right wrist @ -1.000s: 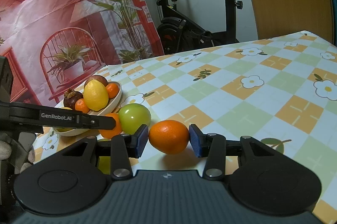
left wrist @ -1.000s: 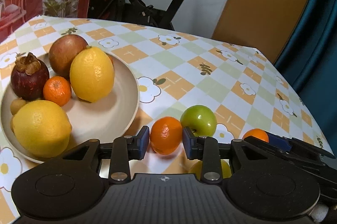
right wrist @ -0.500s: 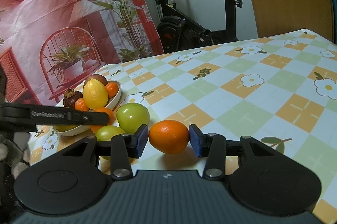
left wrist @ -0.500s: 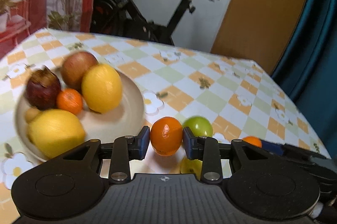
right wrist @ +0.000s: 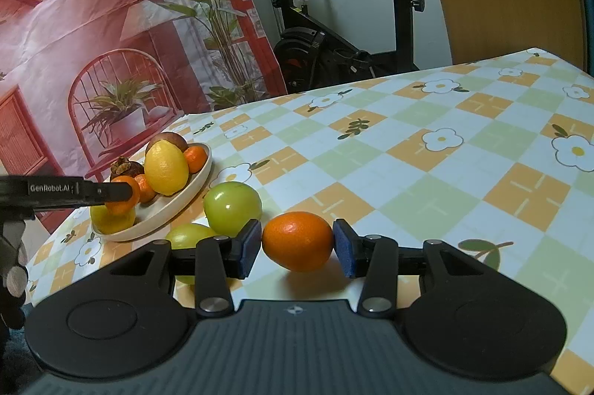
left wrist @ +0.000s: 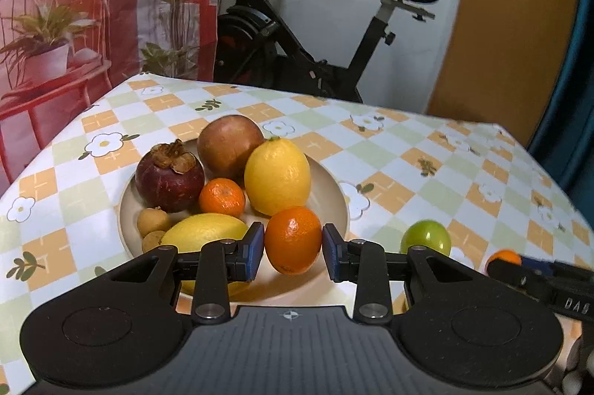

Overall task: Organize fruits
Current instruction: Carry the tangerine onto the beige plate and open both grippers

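The left tool [left wrist: 293, 252] squeezes a small orange [left wrist: 293, 240] just above the full plate [left wrist: 334, 187], the right tool [right wrist: 296, 247] grips another orange [right wrist: 298, 241] beside the plate, and a dropped orange could roll off the crowded pile.

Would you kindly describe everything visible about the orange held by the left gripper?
The small round orange citrus fruit, glossy with finely dimpled peel, sits clamped between the blue-padded jaws of the left gripper. It hangs over the near part of the cream round plate, in front of the two yellow lemons; whether it touches the plate cannot be told.
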Demonstrator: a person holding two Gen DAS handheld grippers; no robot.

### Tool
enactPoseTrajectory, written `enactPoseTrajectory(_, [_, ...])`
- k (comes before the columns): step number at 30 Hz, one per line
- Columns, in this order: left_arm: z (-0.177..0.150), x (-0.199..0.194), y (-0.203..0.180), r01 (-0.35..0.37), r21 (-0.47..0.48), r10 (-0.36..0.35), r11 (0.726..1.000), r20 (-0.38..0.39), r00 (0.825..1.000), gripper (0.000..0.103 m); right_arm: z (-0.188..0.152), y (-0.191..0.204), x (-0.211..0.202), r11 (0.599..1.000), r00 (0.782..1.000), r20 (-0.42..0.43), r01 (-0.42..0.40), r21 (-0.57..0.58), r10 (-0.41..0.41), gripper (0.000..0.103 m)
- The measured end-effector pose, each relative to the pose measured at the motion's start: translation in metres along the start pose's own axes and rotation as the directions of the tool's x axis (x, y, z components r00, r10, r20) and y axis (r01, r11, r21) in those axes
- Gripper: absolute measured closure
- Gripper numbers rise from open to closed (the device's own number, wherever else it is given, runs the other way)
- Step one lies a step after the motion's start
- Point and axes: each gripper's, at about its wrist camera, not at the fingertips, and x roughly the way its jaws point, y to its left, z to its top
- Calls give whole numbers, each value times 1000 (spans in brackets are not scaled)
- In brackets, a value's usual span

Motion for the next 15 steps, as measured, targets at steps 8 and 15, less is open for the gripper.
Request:
enactPoseTrajectory(8, [-8,13,1,-2,7,2,1000,-27,1000,67,-1,0,0,1000,1000,-4,2,-2,-2,57])
enactPoseTrajectory(15, [-11,9,6,29,-30,-30,999,-28,999,67,-1,3,2,1000,1000,-10,11,-16,-11,57])
